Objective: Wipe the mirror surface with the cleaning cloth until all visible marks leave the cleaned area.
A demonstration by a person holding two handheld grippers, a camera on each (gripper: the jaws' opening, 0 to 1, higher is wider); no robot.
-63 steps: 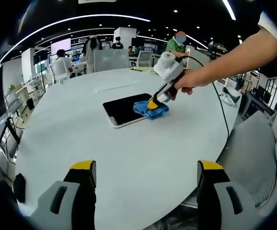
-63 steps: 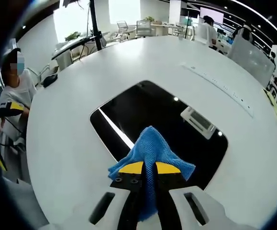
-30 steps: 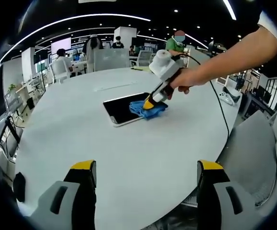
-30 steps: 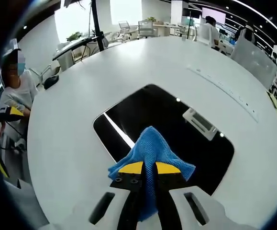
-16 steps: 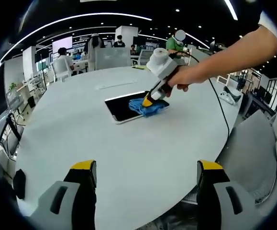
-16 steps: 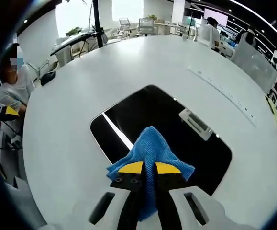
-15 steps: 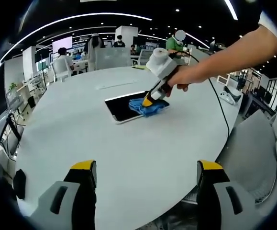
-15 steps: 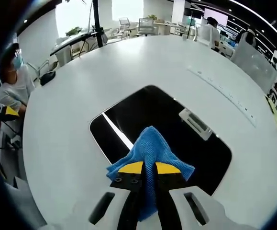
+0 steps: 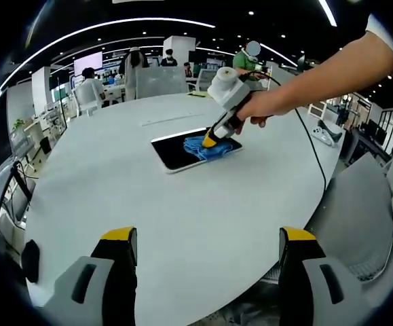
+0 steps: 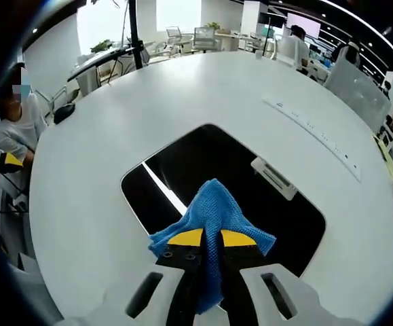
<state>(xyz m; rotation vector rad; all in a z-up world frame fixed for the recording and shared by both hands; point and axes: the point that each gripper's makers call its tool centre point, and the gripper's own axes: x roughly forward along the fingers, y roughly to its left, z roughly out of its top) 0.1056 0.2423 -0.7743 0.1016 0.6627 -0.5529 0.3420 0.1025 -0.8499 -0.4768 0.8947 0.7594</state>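
Blue cloth (image 10: 213, 210) pinched in right claw (image 10: 212, 238), on mirror (image 10: 250, 197)

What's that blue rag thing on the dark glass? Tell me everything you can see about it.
It is a bright blue cleaning cloth with a knitted, waffle-like weave, soft and crumpled rather than folded flat. The right gripper has its yellow-tipped jaws shut on it, so one bunched part is pinched between them while the rest fans out ahead in a rough point. It rests on the flat, dark, rounded-corner mirror, toward the edge nearest the gripper. In the left gripper view it shows as a small blue heap under that gripper.
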